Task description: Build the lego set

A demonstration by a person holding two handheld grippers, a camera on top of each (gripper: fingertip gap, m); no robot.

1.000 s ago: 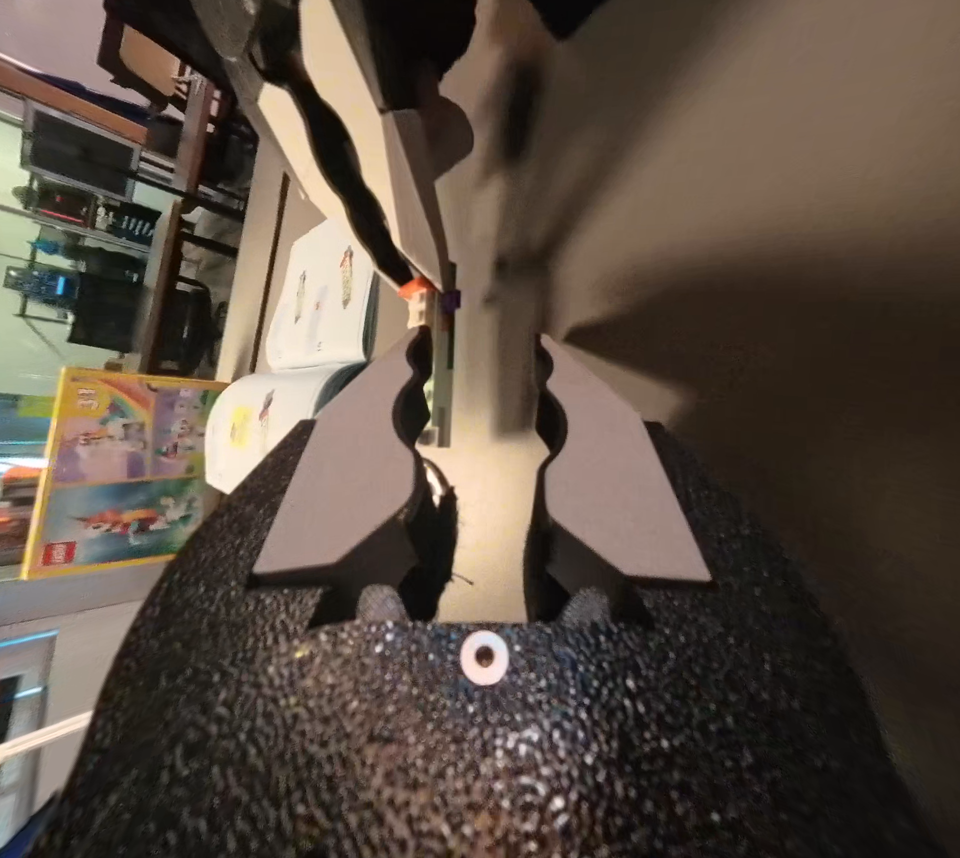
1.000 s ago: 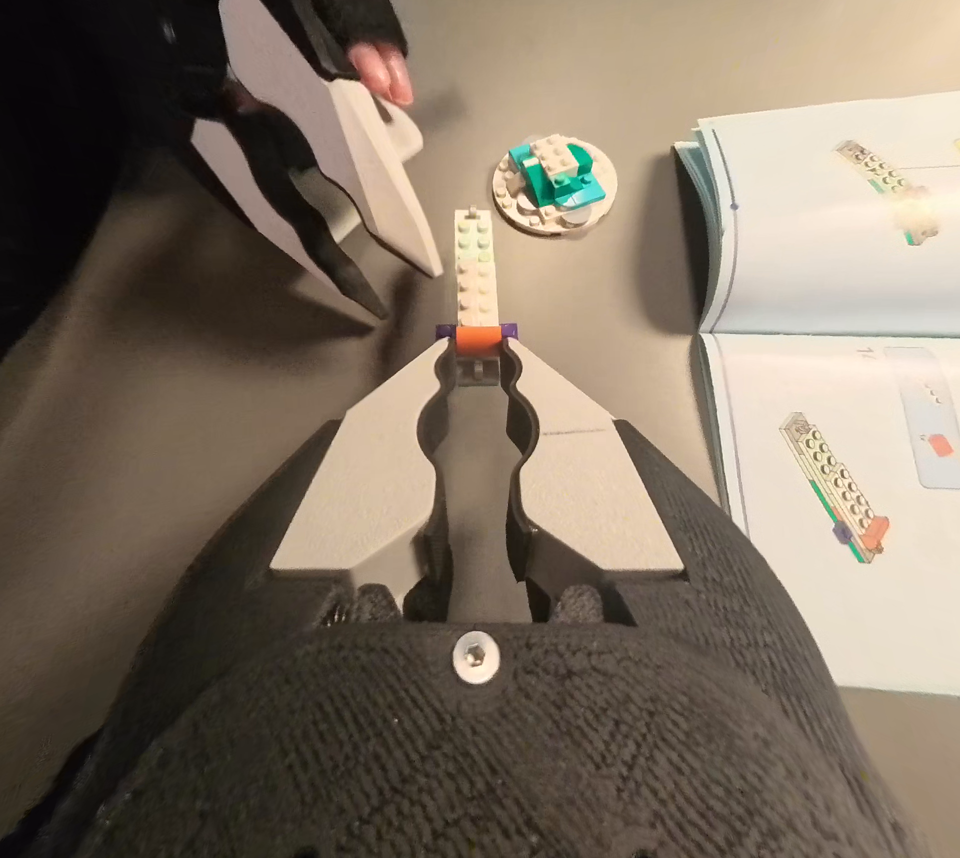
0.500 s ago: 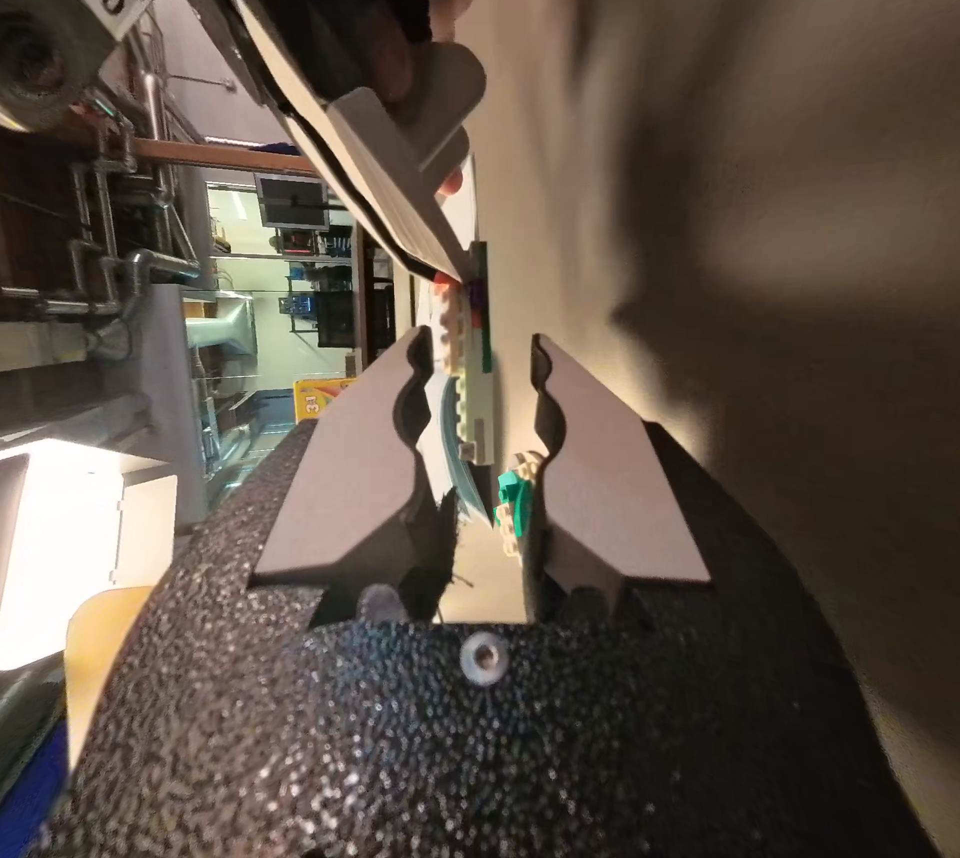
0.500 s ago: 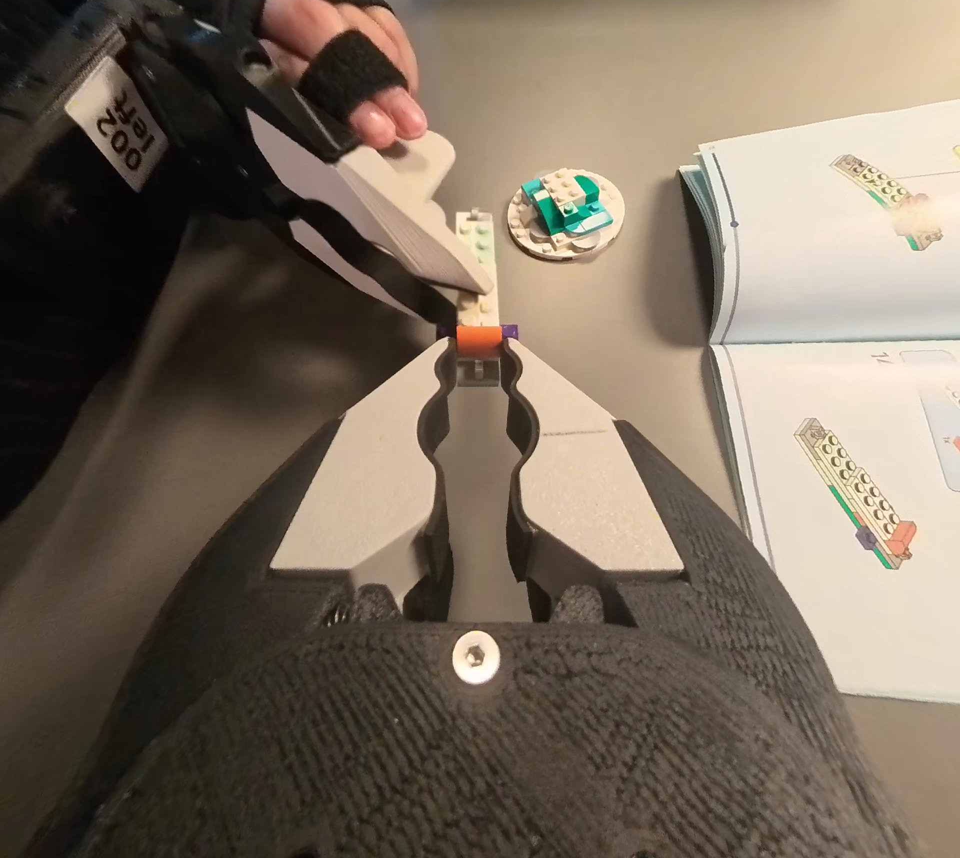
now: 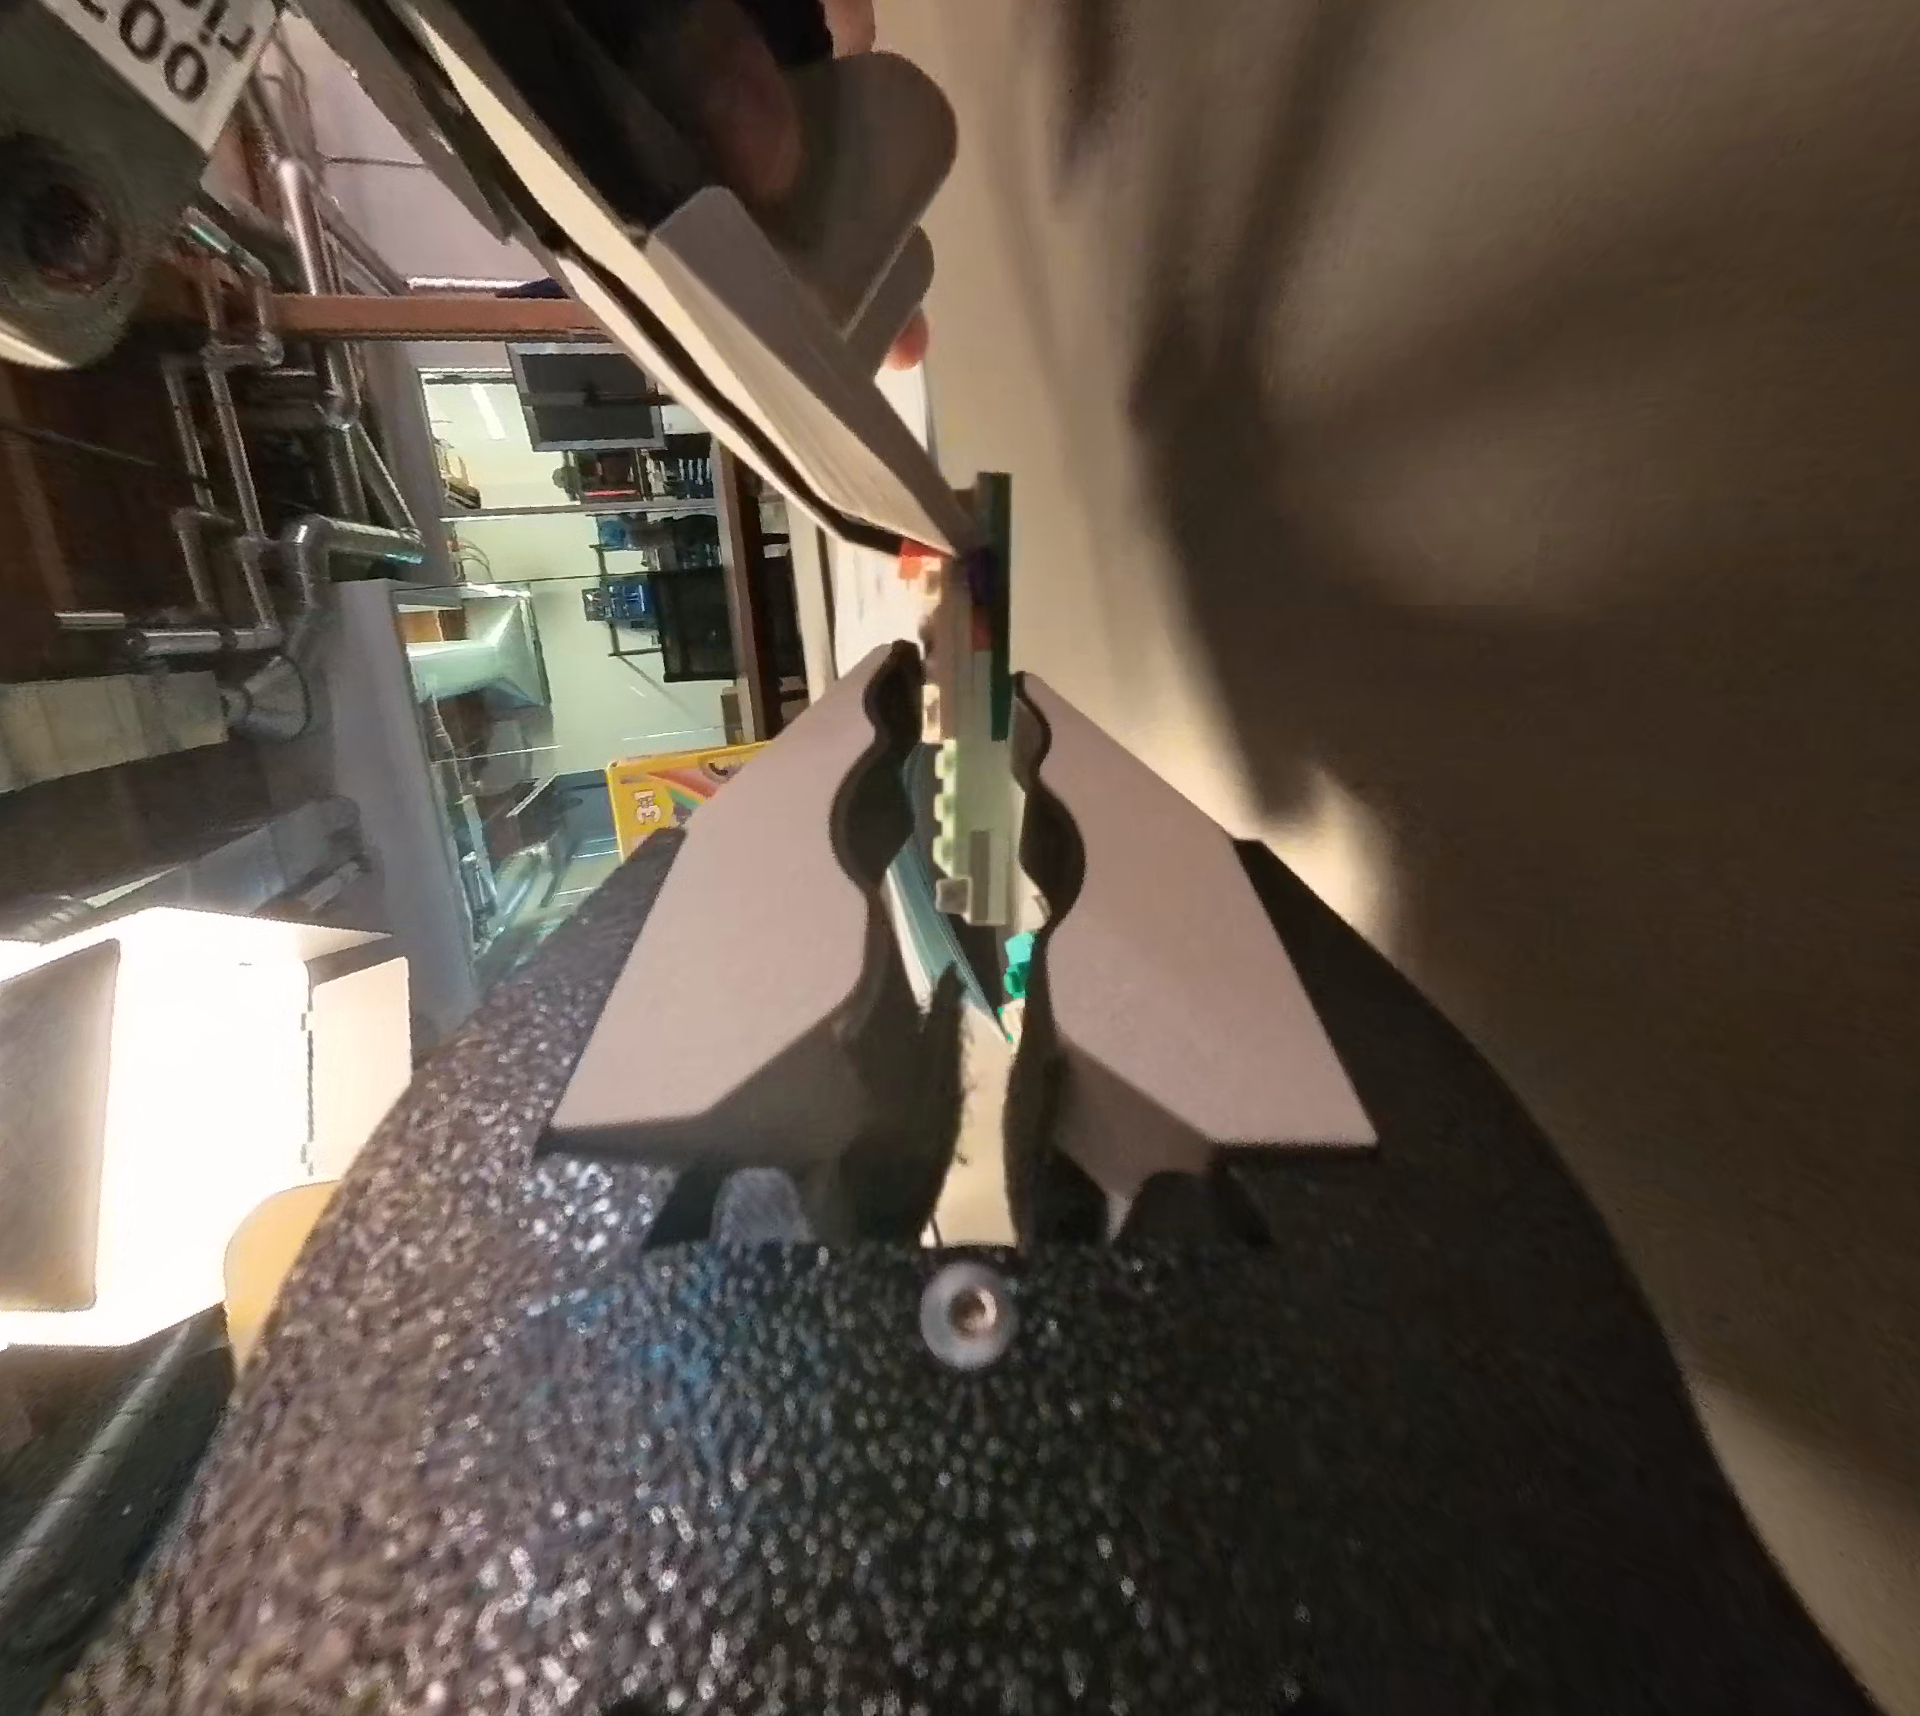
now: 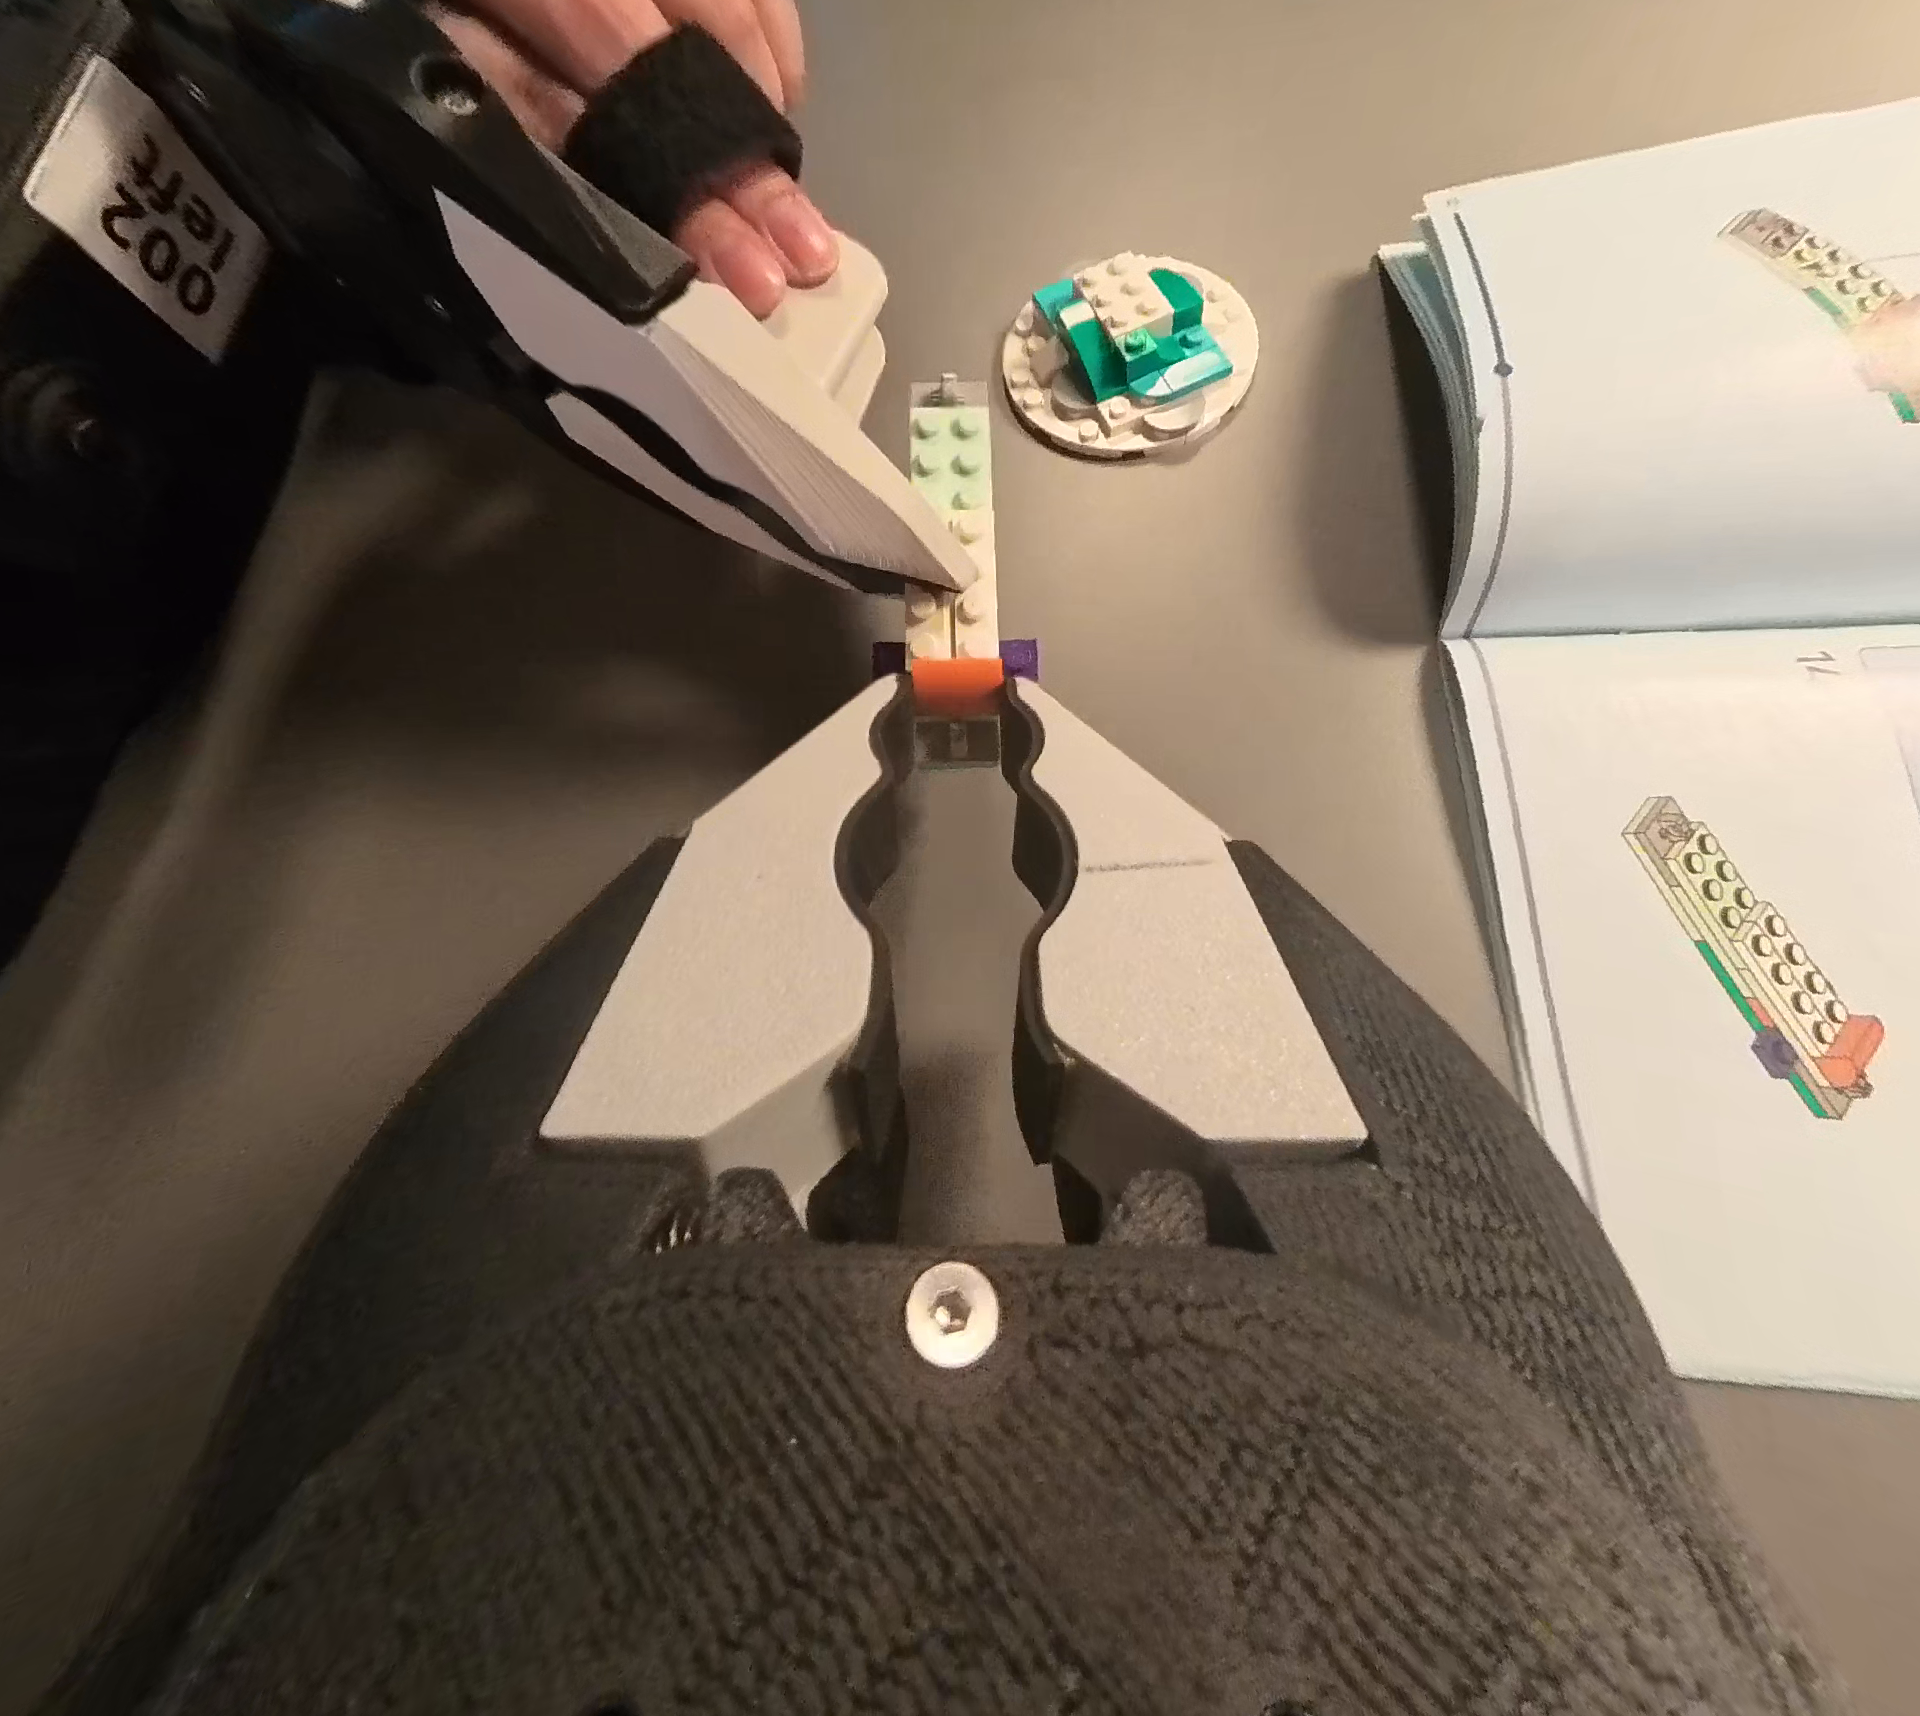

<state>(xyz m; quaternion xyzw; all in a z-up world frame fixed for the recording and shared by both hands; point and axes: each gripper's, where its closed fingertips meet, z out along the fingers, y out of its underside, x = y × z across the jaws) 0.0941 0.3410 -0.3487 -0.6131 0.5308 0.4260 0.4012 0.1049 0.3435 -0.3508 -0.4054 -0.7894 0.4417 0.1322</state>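
A long lego strip (image 6: 951, 513) has white and pale green studded plates, a dark green base, small purple side pieces and an orange piece at its near end. My right gripper (image 6: 956, 695) is shut on that orange end. My left gripper (image 6: 914, 575) comes in from the left, turned on its side, and its tips pinch the strip just beyond the orange piece. In the left wrist view the strip (image 5: 977, 762) sits between my left gripper's (image 5: 966, 679) narrowed fingers, and the right gripper (image 5: 935, 539) holds its far end.
A round white plate with a teal and white build (image 6: 1130, 362) lies just right of the strip's far end. An open instruction booklet (image 6: 1662, 523) covers the table on the right. A yellow lego box (image 5: 675, 793) stands beyond the table. My left and right fingertips are right by each other.
My left gripper has moved in from the left onto the strip and narrowed around it. The right gripper has kept its hold on the orange end.
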